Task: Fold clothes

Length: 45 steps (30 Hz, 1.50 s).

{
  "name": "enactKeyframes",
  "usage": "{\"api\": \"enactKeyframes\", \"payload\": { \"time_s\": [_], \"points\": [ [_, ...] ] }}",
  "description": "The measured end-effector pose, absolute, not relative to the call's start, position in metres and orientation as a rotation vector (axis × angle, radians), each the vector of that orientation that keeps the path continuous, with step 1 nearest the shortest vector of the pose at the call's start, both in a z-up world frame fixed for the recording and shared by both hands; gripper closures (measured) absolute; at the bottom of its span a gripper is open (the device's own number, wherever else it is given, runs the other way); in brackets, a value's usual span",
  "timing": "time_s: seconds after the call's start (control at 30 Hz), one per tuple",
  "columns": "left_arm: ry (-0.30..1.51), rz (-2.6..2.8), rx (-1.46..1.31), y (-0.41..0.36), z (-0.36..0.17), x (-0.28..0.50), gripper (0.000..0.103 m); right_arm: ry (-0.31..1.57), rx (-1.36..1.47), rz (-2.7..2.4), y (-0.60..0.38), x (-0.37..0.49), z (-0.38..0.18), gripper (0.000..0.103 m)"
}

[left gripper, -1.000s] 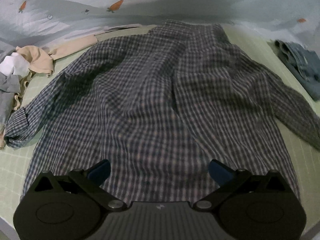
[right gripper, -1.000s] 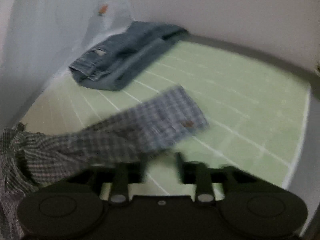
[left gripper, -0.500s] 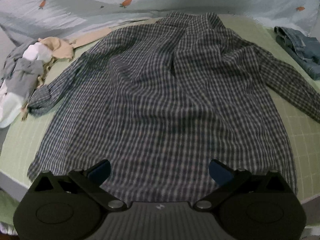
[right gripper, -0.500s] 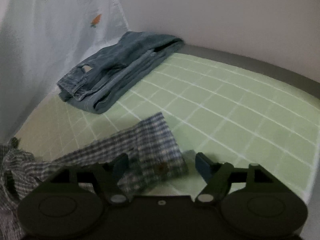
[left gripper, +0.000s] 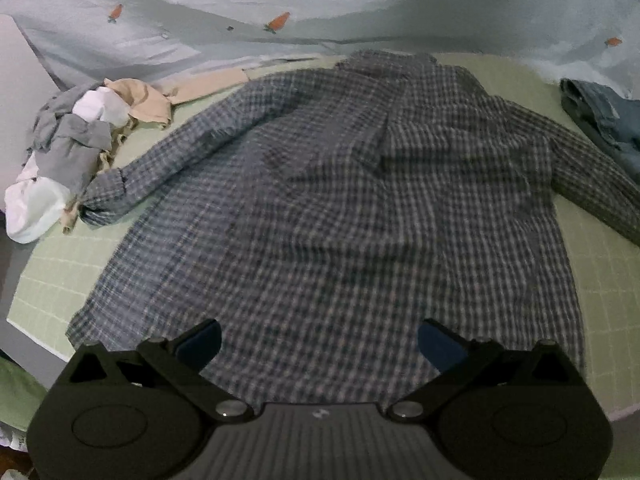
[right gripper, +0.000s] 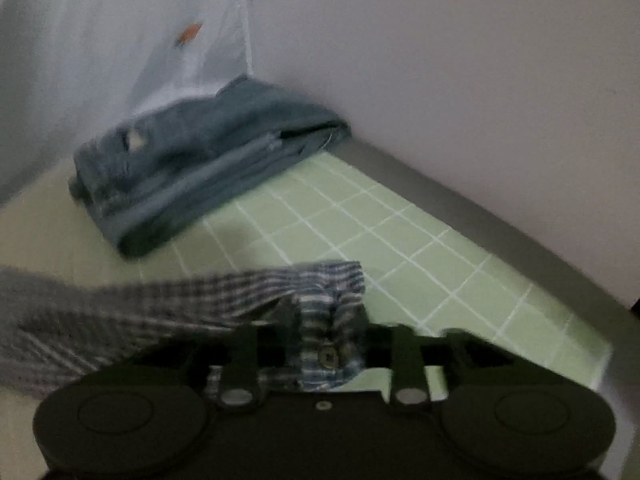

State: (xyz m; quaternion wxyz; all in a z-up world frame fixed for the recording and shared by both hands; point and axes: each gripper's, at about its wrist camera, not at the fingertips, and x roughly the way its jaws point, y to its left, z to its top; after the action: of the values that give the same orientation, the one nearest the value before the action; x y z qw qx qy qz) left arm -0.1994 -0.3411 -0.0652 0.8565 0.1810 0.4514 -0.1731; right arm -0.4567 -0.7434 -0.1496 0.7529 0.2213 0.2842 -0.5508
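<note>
The shirt (left gripper: 340,208), a dark plaid one, lies spread flat on the green gridded mat (left gripper: 52,276), collar at the far edge and hem nearest the camera. Its one sleeve runs out to the left, the cuff ending just beside a heap of grey, white and beige clothes (left gripper: 76,148). The other sleeve runs off to the right, near the folded jeans (left gripper: 608,120) at the mat's far right edge. A pale sheet (left gripper: 200,20) with small carrot prints hangs behind.

The left tool (left gripper: 320,340) hovers over the hem with its jaws standing wide; its blue pads (left gripper: 200,344) have plaid cloth showing between them, but they press on nothing.

In the right wrist view the right tool (right gripper: 324,320) has the right sleeve's cuff (right gripper: 328,316) between its fingers, a button showing on the bunched cloth. The jaws are closing, and the fingers sit against the cuff on both sides, so it looks gripped; the picture is blurred, so the contact is not sharp. The sleeve trails off to the left. The jeans (right gripper: 208,168) lie beyond in the corner, against the sheet (right gripper: 140,40) and a plain wall (right gripper: 440,60)
</note>
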Motion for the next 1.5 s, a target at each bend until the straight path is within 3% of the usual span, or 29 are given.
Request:
{"api": "enactKeyframes", "payload": {
  "time_s": [0.07, 0.2, 0.4, 0.73, 0.83, 0.93, 1.0, 1.13, 1.17, 1.2, 1.23, 1.27, 1.5],
  "points": [
    [0.943, -0.351, 0.376, -0.338, -0.062, -0.189, 0.0, 0.61, 0.43, -1.165, -0.733, -0.447, -0.143, 0.022],
    [0.935, -0.346, 0.37, -0.33, -0.056, -0.161, 0.0, 0.574, 0.337, -1.066, -0.715, -0.41, -0.128, 0.006],
    [0.851, -0.369, 0.411, -0.336, -0.042, -0.097, 0.0, 0.527, 0.361, -0.878, -0.709, -0.313, -0.109, 0.005],
    [0.775, -0.547, 0.445, -0.41, -0.057, 0.096, 0.003, 0.584, 0.388, -0.689, -0.702, -0.115, -0.1, 0.004],
    [0.805, -0.685, 0.481, -0.453, -0.08, 0.156, 0.02, 0.64, 0.411, -0.585, -0.708, -0.05, -0.113, 0.01],
    [0.818, -0.81, 0.517, -0.496, -0.102, 0.205, 0.03, 0.689, 0.465, -0.478, -0.717, 0.012, -0.132, 0.025],
    [0.847, -0.898, 0.523, -0.523, -0.118, 0.226, 0.031, 0.729, 0.487, -0.439, -0.724, 0.05, -0.147, 0.034],
    [0.918, -1.004, 0.503, -0.566, -0.151, 0.261, 0.029, 0.855, 0.464, -0.432, -0.729, 0.108, -0.171, 0.038],
    [0.938, -1.014, 0.491, -0.573, -0.16, 0.268, 0.031, 0.856, 0.444, -0.417, -0.727, 0.116, -0.171, 0.066],
    [0.945, -1.017, 0.485, -0.576, -0.166, 0.27, 0.044, 0.849, 0.441, -0.392, -0.725, 0.122, -0.17, 0.086],
    [0.917, -1.018, 0.476, -0.577, -0.168, 0.271, 0.07, 0.844, 0.454, -0.369, -0.724, 0.128, -0.168, 0.096],
    [0.892, -1.018, 0.463, -0.577, -0.17, 0.272, 0.096, 0.822, 0.448, -0.351, -0.723, 0.135, -0.165, 0.096],
    [0.751, -0.938, 0.35, -0.572, -0.149, 0.313, 0.097, 0.647, 0.258, -0.34, -0.726, 0.193, -0.136, 0.102]
  ]
}}
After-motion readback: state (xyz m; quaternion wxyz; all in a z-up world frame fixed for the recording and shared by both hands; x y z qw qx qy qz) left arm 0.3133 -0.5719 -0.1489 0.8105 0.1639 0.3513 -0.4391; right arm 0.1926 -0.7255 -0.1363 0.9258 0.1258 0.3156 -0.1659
